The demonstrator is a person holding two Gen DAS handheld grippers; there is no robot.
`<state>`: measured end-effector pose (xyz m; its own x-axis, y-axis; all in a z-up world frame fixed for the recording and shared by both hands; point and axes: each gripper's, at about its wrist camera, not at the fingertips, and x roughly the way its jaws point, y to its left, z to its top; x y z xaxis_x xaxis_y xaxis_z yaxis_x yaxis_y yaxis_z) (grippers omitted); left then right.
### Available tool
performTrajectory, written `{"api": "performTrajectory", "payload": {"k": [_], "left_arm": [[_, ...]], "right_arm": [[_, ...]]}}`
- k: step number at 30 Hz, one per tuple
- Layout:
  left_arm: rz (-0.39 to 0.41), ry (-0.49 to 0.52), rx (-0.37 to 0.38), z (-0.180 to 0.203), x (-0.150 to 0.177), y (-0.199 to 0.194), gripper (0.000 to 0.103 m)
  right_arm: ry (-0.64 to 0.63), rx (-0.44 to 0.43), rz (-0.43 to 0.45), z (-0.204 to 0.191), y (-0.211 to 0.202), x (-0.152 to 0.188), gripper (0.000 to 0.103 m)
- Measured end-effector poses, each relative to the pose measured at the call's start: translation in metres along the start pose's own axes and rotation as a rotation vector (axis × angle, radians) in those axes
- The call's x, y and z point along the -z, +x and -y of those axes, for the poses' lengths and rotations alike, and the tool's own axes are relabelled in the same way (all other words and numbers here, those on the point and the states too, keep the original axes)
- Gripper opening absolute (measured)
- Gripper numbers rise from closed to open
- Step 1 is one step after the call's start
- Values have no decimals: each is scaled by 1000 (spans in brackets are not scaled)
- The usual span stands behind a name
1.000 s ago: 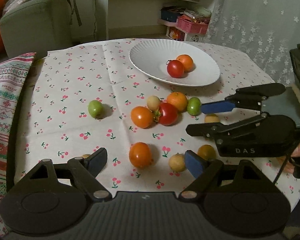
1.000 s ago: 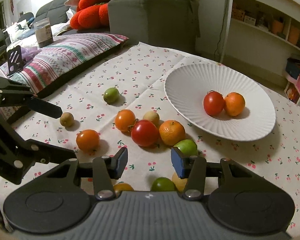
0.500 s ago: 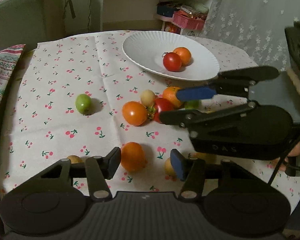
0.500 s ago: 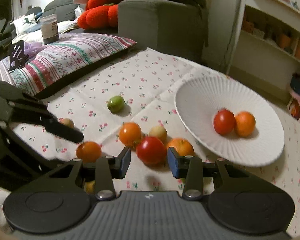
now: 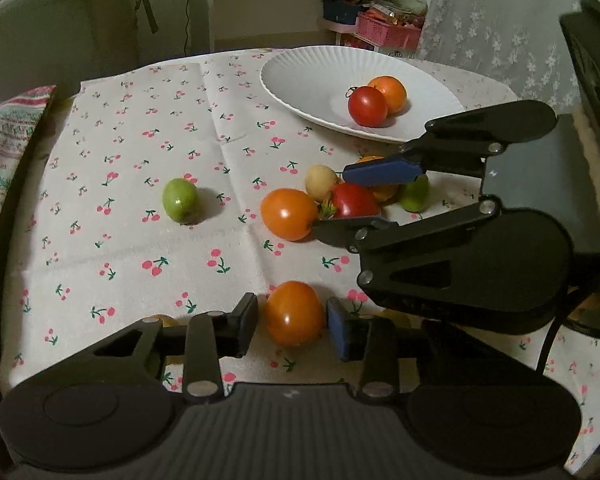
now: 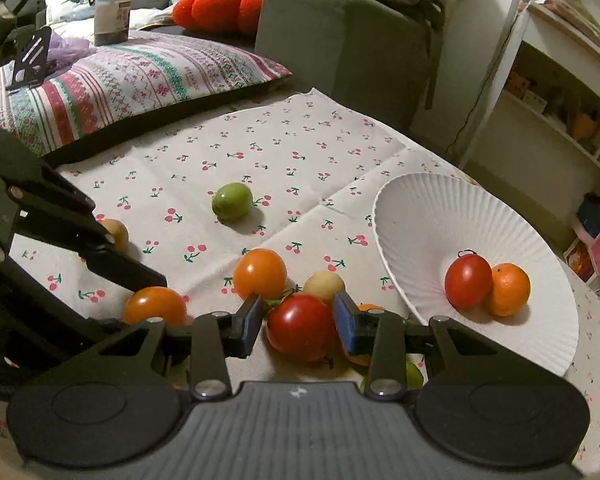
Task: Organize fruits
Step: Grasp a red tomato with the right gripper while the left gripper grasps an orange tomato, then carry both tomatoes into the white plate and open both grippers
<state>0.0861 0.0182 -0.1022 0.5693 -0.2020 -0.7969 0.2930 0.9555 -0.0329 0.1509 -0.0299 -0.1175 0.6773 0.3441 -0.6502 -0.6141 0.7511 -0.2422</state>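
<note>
Left wrist view: showed the left gripper (image 5: pixel 293 322) low over the counter, jaws parted slightly wider than a smooth, glossy orange tomato (image 5: pixel 294 314) and set on either side of it, with a sliver of gap at each pad. Gripped nothing. Caught the right gripper (image 5: pixel 352 196) side-on too, one blue-padded finger above and one black finger below a shiny red tomato (image 5: pixel 354 202). Looked much the same from the right wrist: jaws open around that red tomato (image 6: pixel 302 328), near its flanks, without a clear sign of pressing. Lay in a tight huddle beside it a second round orange tomato (image 6: pixel 260 274) and a matte, pale yellow fruit (image 6: pixel 323 286). Sat well apart on its own a dull green fruit (image 6: pixel 232 202). Held a red tomato and an orange fruit, touching each other, in the white plate (image 6: pixel 420 220) with a fluted, ribbed rim. Covered the counter with a creased white cloth (image 5: pixel 140 248) printed with small cherries. Bordered it with a striped woven cushion (image 6: pixel 140 76), a grey sofa (image 6: pixel 340 40), white shelves (image 6: pixel 560 92) and a flowered lace curtain (image 5: pixel 500 32).
</note>
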Motion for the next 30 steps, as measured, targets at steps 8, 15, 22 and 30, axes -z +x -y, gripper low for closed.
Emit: {"api": "performTrajectory", "payload": {"k": [8, 15, 22, 30], "left_arm": [[11, 2, -11, -4, -1, 0, 13], [33, -14, -19, -6, -6, -9, 13], [46, -25, -23, -5, -10, -17, 13], [95, -54, -27, -3, -24, -34, 13]], "right_arm": [[67, -46, -18, 3, -1, 0, 33], [147, -87, -11, 14, -11, 2, 33], [189, -99, 14, 23, -25, 2, 33], [216, -87, 67, 35, -45, 0, 33]]}}
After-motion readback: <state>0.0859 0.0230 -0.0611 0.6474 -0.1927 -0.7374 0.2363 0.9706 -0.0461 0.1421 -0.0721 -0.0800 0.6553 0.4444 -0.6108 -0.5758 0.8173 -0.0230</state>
